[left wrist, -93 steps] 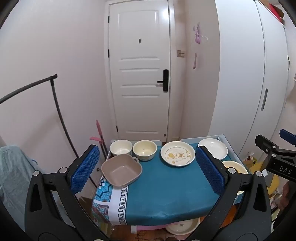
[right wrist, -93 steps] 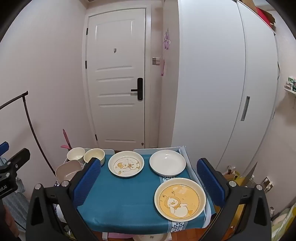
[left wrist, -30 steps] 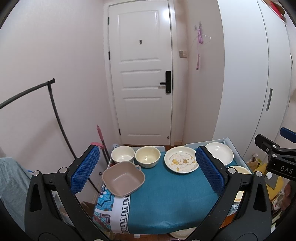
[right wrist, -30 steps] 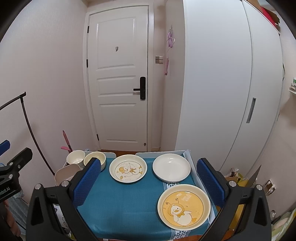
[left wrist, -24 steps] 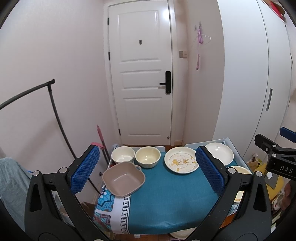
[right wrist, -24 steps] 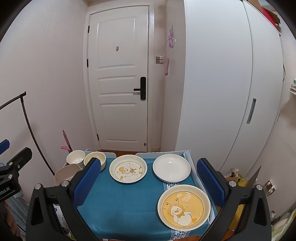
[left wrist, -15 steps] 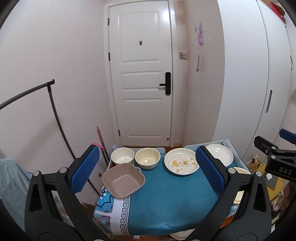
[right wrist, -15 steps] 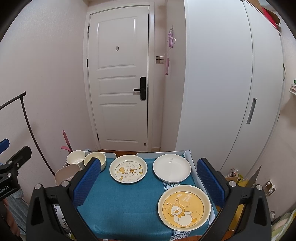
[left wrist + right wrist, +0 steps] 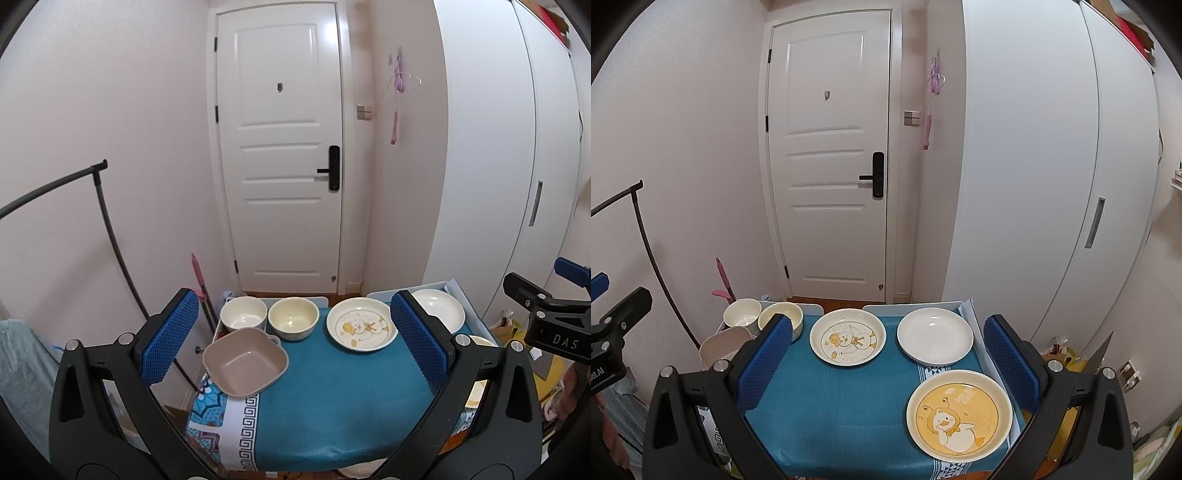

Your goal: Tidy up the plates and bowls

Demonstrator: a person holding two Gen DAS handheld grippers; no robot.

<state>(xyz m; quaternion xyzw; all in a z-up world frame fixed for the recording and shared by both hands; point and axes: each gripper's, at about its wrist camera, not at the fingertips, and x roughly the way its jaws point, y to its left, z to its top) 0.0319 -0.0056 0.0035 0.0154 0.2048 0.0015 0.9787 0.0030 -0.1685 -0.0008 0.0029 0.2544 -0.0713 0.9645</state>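
A small table with a teal cloth (image 9: 332, 398) (image 9: 842, 413) holds the dishes. At its left edge lies a square brown bowl (image 9: 245, 362), with a white bowl (image 9: 243, 314) and a cream bowl (image 9: 293, 318) behind it. A white plate with a cartoon duck (image 9: 362, 328) (image 9: 847, 341), a plain white plate (image 9: 934, 339) and a yellow duck plate (image 9: 958, 415) lie to the right. My left gripper (image 9: 295, 339) and right gripper (image 9: 890, 365) are both open and empty, held above the table's near side.
A white door (image 9: 280, 155) stands behind the table, with a white wardrobe (image 9: 1052, 166) to the right. A dark curved rail (image 9: 107, 229) and a pink-handled tool (image 9: 197, 273) stand at the left. Bags and clutter lie on the floor at the right.
Over three seconds both grippers rose slightly and pulled back, so the table sits lower in the views. No dish has moved. Both grippers stay open.
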